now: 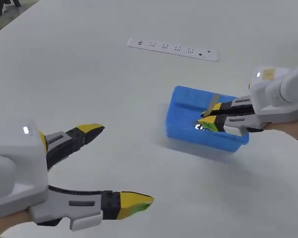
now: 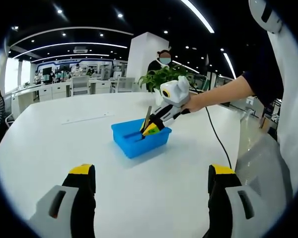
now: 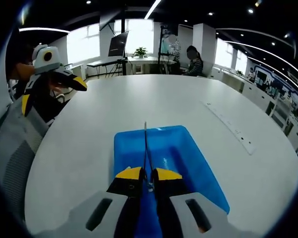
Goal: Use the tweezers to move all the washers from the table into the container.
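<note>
Left gripper is held released, jaws wide apart, above the desk, while further right the tweezers are grasped by the right gripper over the blue container set on the desk.

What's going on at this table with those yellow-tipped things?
A person at a white table has a hand-held tool in each hand. The right tool is shut on a pair of tweezers, which reach out over the inside of a blue container. The left tool is open, holds nothing and hovers above the table some way from the container.
</note>
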